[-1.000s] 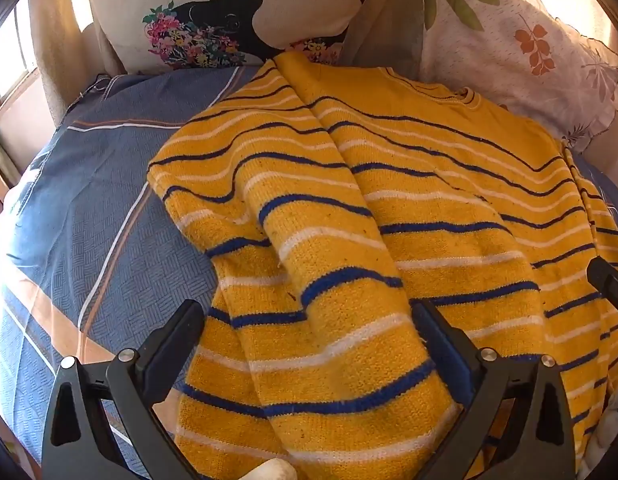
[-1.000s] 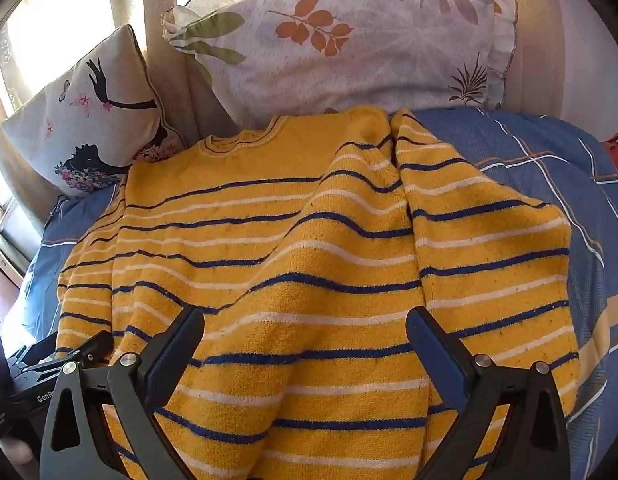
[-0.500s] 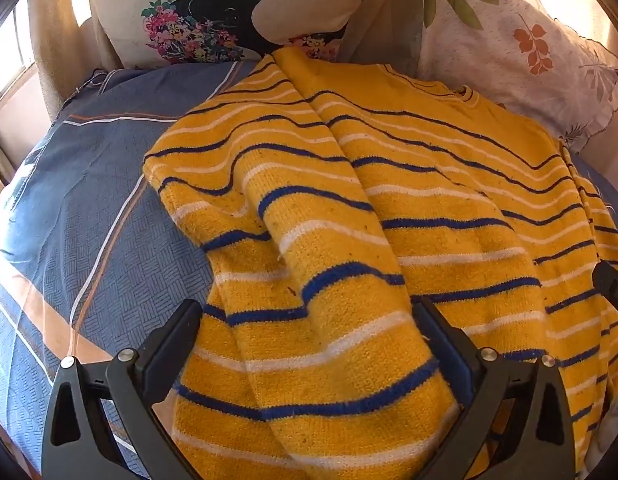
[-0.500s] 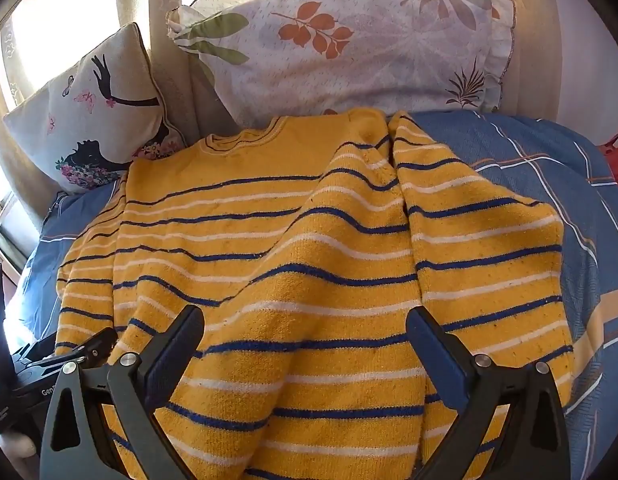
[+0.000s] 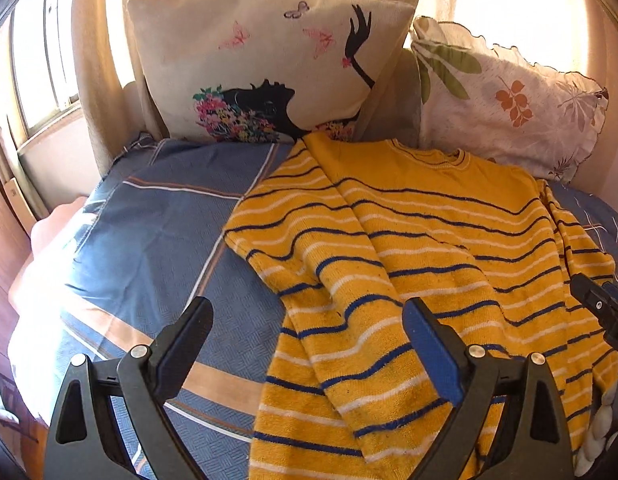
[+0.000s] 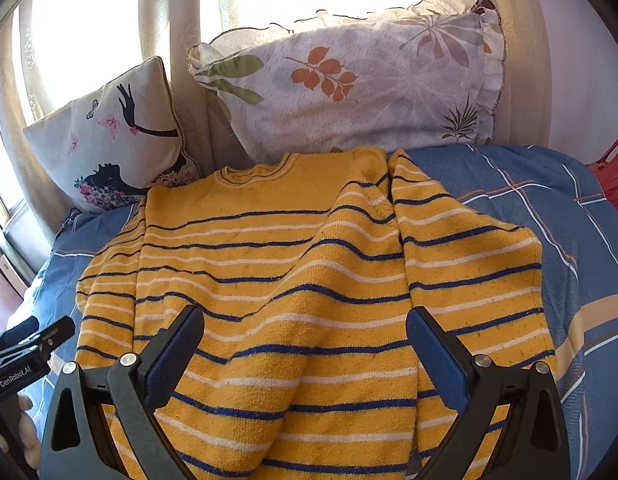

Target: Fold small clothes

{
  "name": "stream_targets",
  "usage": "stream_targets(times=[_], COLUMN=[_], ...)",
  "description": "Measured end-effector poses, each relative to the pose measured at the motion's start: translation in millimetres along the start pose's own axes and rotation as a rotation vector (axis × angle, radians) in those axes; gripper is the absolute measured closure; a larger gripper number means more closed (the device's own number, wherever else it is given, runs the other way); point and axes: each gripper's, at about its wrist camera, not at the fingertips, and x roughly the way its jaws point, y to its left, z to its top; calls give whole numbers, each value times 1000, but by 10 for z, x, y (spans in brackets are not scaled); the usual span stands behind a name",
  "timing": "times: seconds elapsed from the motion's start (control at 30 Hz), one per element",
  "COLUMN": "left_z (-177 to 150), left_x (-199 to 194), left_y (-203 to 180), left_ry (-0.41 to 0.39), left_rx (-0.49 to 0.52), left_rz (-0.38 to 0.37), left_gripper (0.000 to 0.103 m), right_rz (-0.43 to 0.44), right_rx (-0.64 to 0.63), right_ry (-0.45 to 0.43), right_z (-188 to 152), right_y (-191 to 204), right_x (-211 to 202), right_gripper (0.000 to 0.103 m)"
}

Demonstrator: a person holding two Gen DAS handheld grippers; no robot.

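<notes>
A yellow sweater with blue and white stripes (image 5: 429, 248) lies spread on a blue bed cover (image 5: 157, 240), collar toward the pillows. Both sleeves are folded in over the body. It also shows in the right wrist view (image 6: 293, 280). My left gripper (image 5: 309, 328) is open and empty, above the sweater's left sleeve near the hem. My right gripper (image 6: 305, 336) is open and empty, above the sweater's lower middle. The right gripper's tip shows at the right edge of the left wrist view (image 5: 601, 304). The left gripper shows at the left edge of the right wrist view (image 6: 21, 356).
A cushion with a black silhouette print (image 5: 265, 64) and a leaf-print pillow (image 6: 349, 88) lean against curtains at the bed's head. A window (image 5: 37, 48) is at the left. Something red (image 6: 615, 176) lies at the bed's right edge.
Both grippers have drawn back and risen from the sweater, so more of the bed and pillows shows. They stay open. The sweater has not moved.
</notes>
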Motion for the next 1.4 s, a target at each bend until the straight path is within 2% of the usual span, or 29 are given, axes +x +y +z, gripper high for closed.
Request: stream_targets(times=[0.23,1.13,1.23,1.4], left_z=[1,-104,-123,-195], left_x=[49,276,306,354], left_y=[-20,67,74,106], left_ry=[36,122,139,187], left_rx=[16,-33,-37,-60], left_rz=[-9,-10,-32,-130], left_gripper=[8,8,8,8], right_rz=[4,8,9,8], right_rx=[-41,-10,-8,-6], right_ry=[52,102,107,114], right_z=[-61,-128,-133,-146], right_y=[125,96,94,81], right_x=[32,172,188,204], right_gripper=[0,0,0,0])
